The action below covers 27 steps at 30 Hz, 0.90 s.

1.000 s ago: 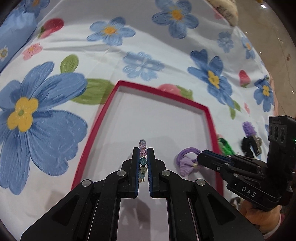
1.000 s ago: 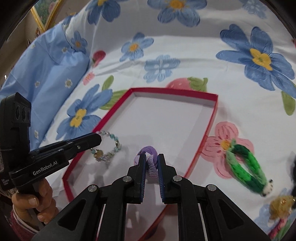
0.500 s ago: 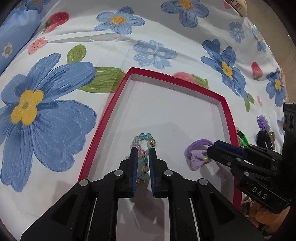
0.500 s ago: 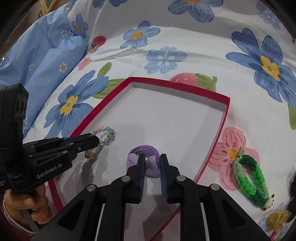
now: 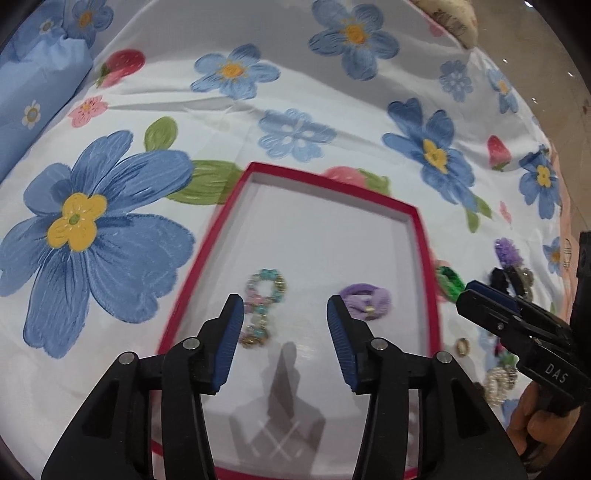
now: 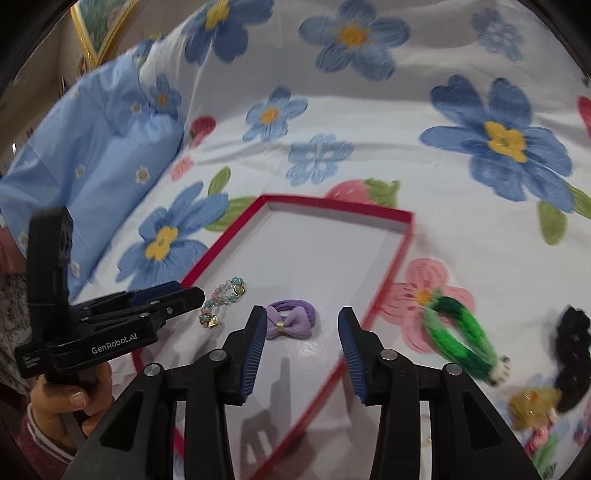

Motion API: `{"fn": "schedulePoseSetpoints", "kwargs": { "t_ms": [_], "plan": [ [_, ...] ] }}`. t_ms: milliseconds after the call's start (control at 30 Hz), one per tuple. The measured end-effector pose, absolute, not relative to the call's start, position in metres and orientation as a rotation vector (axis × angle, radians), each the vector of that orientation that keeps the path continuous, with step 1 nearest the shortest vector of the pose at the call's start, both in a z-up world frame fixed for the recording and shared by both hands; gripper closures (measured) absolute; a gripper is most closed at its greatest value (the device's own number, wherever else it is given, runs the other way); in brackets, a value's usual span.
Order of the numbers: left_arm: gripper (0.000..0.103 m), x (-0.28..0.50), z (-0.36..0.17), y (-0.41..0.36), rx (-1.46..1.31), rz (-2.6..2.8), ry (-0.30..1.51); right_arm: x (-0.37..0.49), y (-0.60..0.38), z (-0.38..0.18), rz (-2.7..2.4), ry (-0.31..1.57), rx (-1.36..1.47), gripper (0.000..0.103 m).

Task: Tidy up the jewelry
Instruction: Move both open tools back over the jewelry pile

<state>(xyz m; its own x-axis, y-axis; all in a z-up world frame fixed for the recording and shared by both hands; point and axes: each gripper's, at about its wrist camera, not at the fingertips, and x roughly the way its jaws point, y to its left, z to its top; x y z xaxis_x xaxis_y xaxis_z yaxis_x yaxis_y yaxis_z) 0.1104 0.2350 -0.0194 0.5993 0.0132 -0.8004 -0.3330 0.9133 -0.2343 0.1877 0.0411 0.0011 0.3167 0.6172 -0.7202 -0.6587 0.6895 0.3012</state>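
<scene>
Left gripper (image 5: 285,325) opening, nothing pressed between the pads — beaded bracelet (image 5: 263,306) lying free just ahead of the left-hand jaw, on the white floor of the red-rimmed tray (image 5: 332,184). Right gripper (image 6: 302,334) opening too, empty — purple bow hair tie (image 6: 291,319) flat in the same tray, just beyond the gap. Green braided band (image 6: 458,336) outside the tray, right of the jaws.

Flowered white bedsheet (image 5: 332,110), blue pillow (image 6: 81,155), gilt picture frame (image 6: 92,33)
</scene>
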Motion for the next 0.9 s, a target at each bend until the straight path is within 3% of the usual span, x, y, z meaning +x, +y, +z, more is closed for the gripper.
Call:
{"fn": "schedulePoseSetpoints", "kwargs": {
  "t_ms": [200, 900],
  "plan": [
    [0.051, 0.111, -0.001, 0.201, -0.373, 0.144, 0.887, 0.187, -0.009, 0.006, 0.779, 0.926, 0.013, 0.059],
    [0.051, 0.136, 0.009, 0.102, -0.261, -0.030, 0.940, 0.193, -0.159, 0.009, 0.531, 0.894, 0.122, 0.059]
  ]
}}
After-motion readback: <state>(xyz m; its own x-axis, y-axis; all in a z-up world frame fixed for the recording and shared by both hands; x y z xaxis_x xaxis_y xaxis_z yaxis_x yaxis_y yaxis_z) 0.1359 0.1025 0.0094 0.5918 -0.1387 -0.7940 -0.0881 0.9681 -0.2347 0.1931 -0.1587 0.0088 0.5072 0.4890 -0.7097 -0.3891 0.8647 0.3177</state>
